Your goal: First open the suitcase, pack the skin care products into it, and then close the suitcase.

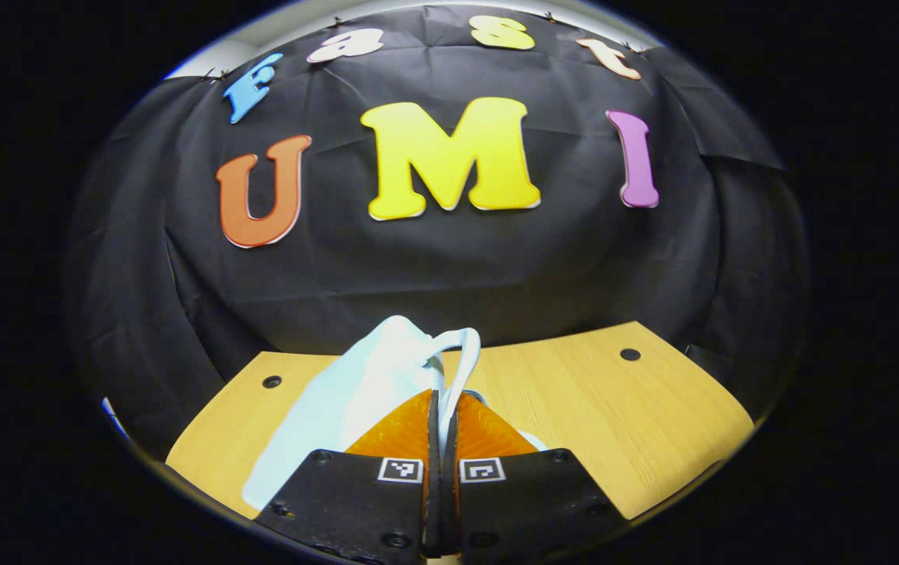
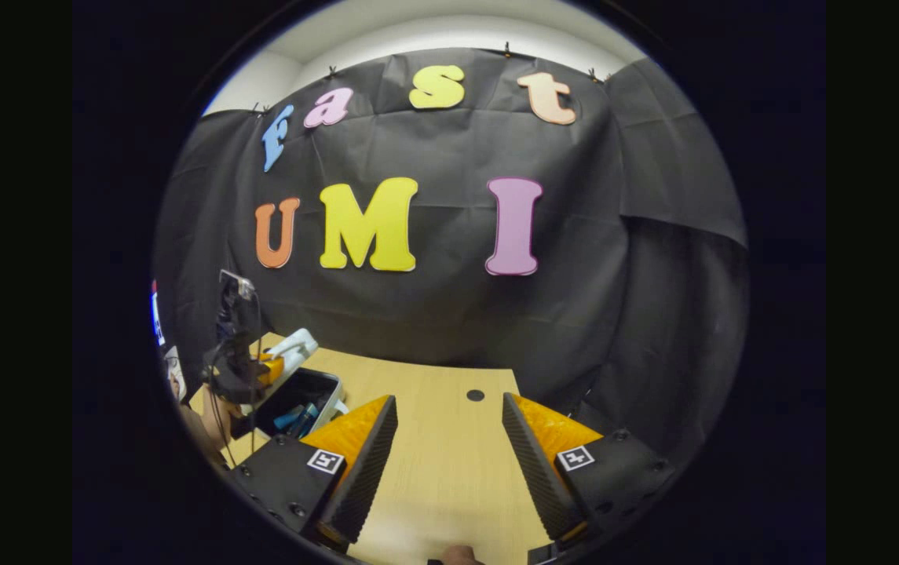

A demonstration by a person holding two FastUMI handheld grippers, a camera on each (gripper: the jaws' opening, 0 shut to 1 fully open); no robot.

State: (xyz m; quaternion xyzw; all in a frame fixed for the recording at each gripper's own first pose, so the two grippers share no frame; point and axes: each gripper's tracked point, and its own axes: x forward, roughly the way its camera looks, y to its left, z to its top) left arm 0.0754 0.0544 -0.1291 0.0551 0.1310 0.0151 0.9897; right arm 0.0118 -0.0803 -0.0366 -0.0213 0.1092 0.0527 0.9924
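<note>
The pale wooden surface (image 2: 449, 471) with dark round holes carries the work. At its left side in the right gripper view stands the small white hard-shell suitcase (image 2: 333, 392), its dark interior exposed and its lid (image 1: 355, 384) raised. Blue skin care products (image 2: 297, 418) are seen lying inside the case; their number cannot be made out.

In the left gripper view the lid rises just ahead of the left hand-held gripper (image 1: 441, 424), and its orange fingers are clenched on a thin white edge or strap of that lid, with almost no gap between them. The same hand-held gripper is seen from afar in the right gripper view, at the raised lid. The right hand-held gripper (image 2: 449, 455) is released, its jaws spread wide over bare surface, well apart from the suitcase, with nothing between them.

Packing appears done, so closing is judged to be the step in hand. The narrow grip could slip and the lid could drop hard. If a product stands proud of the rim, the lid could be blocked from seating. As the case is not steadied by the right hand-held gripper, it could be pushed along the surface.
</note>
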